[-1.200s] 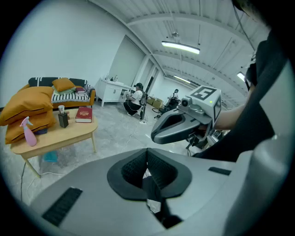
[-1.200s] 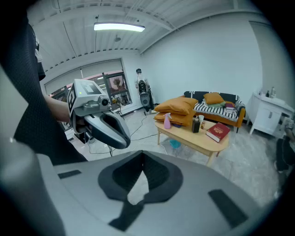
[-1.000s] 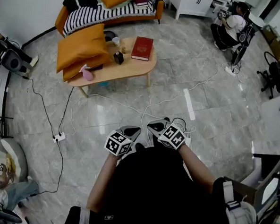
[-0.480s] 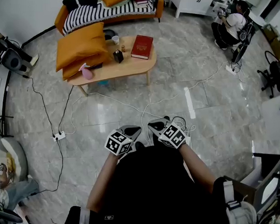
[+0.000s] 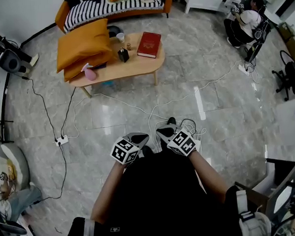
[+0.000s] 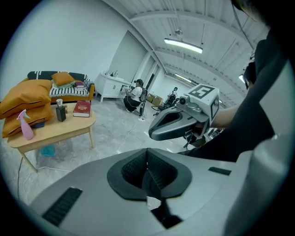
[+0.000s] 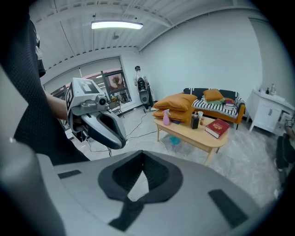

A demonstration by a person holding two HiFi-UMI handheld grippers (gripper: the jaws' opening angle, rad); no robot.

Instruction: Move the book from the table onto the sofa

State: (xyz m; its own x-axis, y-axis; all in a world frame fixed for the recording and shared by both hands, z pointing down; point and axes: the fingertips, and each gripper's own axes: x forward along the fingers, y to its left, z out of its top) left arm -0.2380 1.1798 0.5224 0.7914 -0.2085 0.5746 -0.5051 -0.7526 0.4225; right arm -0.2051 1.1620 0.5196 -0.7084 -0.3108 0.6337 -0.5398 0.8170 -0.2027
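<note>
Left gripper (image 5: 138,138) and right gripper (image 5: 163,133): jaws together, empty, well away from the red book (image 5: 149,44). Risks: floor cables (image 5: 190,126) tripping the walk-up, and knocking the dark bottle (image 5: 123,54) near the book.

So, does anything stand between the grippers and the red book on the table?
Nothing upright. Between the left gripper, the right gripper and the table lies open floor crossed by white cables. The red book lies at the table's right end, a dark bottle beside it.
</note>
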